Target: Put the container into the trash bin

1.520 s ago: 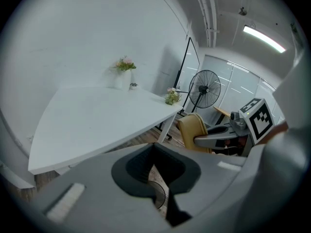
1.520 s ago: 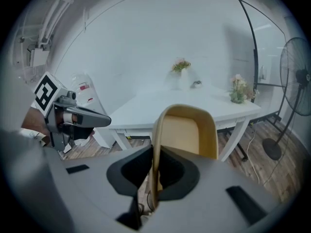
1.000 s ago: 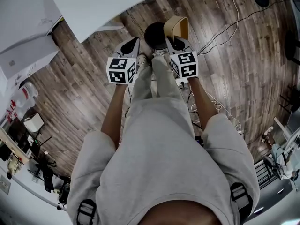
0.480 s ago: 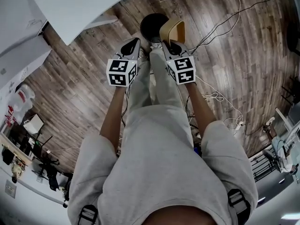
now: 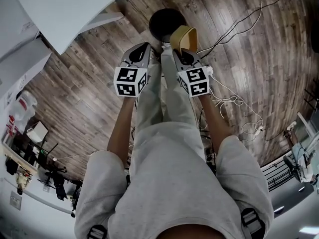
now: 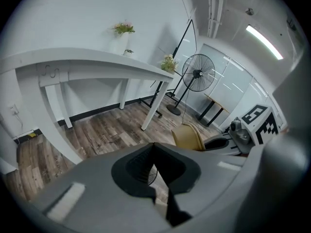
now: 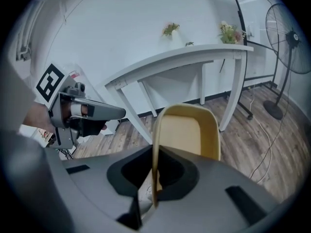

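the left gripper (image 5: 141, 49) hangs with fingers together on nothing, while the right gripper (image 5: 182, 54) pinches its fingers on a wall of the tan container (image 5: 184, 38), carried just beside the black trash bin (image 5: 163, 24), not yet dropped in.

Both hand-held grippers (image 5: 143, 49) (image 5: 181, 51) closed, tilted downward.

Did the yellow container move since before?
Yes. In the head view the container now sits lower in the picture against the black bin, overlapping its lower right rim.
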Demonstrator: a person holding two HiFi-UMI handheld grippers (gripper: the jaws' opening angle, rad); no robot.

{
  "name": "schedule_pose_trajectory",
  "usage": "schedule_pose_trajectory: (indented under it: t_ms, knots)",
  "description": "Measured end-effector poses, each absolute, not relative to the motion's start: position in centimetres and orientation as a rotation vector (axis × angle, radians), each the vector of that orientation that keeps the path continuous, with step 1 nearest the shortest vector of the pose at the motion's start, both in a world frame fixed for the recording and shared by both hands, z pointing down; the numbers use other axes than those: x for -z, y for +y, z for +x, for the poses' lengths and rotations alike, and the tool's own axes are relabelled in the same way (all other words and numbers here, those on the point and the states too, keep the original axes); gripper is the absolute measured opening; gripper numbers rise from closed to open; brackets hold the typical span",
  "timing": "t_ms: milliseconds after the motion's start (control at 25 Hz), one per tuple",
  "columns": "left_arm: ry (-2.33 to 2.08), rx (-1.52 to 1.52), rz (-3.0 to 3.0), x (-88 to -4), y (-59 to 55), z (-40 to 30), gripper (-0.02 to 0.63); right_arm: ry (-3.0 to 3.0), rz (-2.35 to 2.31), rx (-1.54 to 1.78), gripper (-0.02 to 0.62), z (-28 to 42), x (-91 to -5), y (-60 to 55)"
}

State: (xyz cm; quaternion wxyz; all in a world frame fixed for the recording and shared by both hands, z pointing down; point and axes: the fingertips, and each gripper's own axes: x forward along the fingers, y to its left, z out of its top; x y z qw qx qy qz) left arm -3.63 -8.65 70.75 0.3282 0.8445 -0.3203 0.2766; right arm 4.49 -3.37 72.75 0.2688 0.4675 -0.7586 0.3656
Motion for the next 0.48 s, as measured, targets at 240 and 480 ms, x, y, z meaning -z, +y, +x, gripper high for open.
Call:
schedule_pose_trajectory:
  t_ms: [240,480]
  knots:
    - [-0.817,-0.742,2.215,-73.5,-8.3,-3.7,0.011,-2.037,1.273,-1.021,0.032,3.9,-75.7,-2.6]
    - [-0.803,-0.747,2.231,-75.9,-8.9,-3.5,0.011,-2.035,1.289,-1.043,0.032,3.5,-78.4,-2.6]
